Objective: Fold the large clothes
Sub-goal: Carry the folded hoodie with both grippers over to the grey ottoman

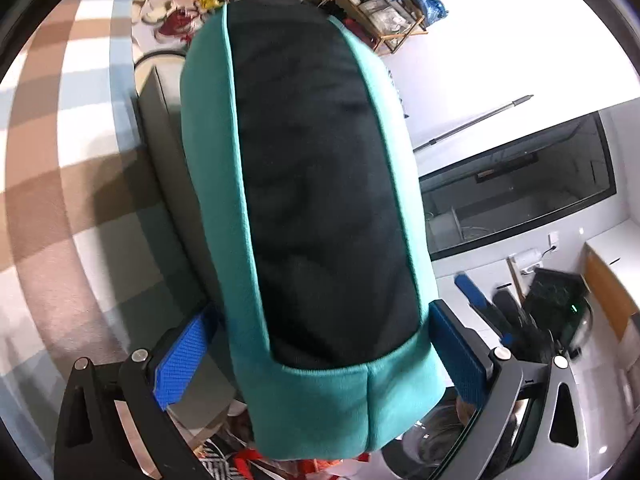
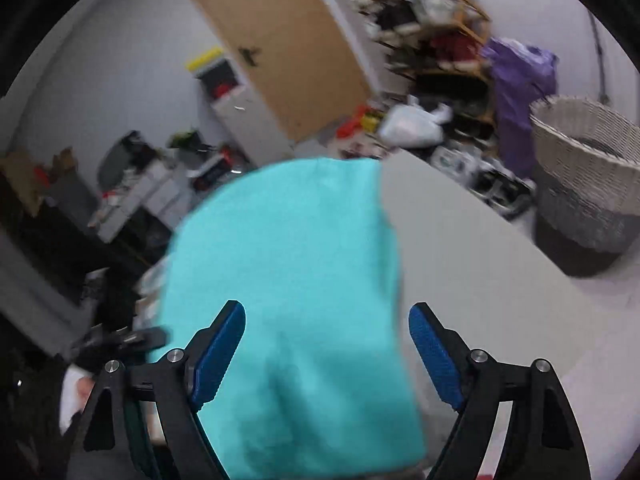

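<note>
Our left gripper (image 1: 320, 344) grips the teal garment (image 1: 304, 184) across its width, pads pressing both sides. Our right gripper (image 2: 326, 350) stands wide, the garment between its jaws, over the grey table (image 2: 480, 248).

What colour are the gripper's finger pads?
Blue pads, with a bumpy texture; clearest in the right wrist view.

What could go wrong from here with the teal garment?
1. The garment hangs as a bunched tube between the left gripper's pads; whether they pinch it is unclear, so it may slip.
2. The right gripper is open with cloth between its pads but no visible grip, so it may close on the wrong layer.
3. The cloth overhangs the table edge and may slide off into the floor clutter.
</note>
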A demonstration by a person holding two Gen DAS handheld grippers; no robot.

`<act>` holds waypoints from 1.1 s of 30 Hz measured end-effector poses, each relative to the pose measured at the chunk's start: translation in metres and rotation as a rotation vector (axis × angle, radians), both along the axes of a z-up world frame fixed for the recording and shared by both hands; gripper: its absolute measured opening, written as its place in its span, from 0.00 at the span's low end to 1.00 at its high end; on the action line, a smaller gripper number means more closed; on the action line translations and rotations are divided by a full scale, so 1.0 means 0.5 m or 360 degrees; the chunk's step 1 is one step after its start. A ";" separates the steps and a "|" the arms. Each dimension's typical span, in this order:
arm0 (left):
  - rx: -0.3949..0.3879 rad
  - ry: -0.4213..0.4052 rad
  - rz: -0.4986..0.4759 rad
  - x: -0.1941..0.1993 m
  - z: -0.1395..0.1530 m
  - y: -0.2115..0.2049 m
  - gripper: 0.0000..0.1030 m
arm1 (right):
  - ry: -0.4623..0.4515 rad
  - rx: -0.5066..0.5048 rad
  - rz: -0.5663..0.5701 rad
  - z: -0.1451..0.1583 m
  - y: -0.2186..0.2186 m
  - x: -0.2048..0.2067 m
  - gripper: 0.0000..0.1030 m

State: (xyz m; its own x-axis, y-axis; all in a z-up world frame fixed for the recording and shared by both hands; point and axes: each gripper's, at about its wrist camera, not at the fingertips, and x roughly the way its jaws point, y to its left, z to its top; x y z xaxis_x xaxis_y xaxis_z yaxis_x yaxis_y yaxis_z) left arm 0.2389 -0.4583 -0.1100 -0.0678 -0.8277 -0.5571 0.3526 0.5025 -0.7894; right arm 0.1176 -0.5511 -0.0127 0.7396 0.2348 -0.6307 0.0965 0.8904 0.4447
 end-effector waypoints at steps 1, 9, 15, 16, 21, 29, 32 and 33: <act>0.0005 -0.0005 0.0009 0.014 0.002 -0.021 0.97 | 0.0000 -0.0022 0.0034 0.000 0.019 -0.002 0.89; -0.0056 0.0164 -0.0064 0.031 -0.029 -0.132 0.98 | 0.0180 0.0203 0.0103 -0.157 0.088 0.001 0.91; -0.0138 0.0155 -0.0133 0.034 -0.018 -0.176 0.98 | 0.0048 0.0511 0.0009 -0.180 0.026 0.031 0.95; -0.0152 0.0163 -0.0155 0.034 -0.015 -0.199 0.98 | 0.0022 0.0484 0.0014 -0.170 0.023 0.036 0.95; -0.0255 0.0255 -0.0146 0.052 -0.030 -0.287 0.98 | -0.0065 0.0337 -0.0125 -0.123 -0.028 0.052 0.99; -0.0210 0.0278 -0.0169 0.052 -0.066 -0.269 0.99 | 0.0012 0.0332 -0.0087 -0.162 -0.040 0.057 1.00; -0.0159 0.0214 -0.0157 0.037 -0.050 -0.208 0.99 | 0.0068 0.0231 -0.0059 -0.148 -0.023 0.053 1.00; -0.0134 0.0156 -0.0160 0.036 -0.024 -0.192 0.99 | 0.0087 0.0132 -0.0039 -0.136 -0.013 0.048 0.99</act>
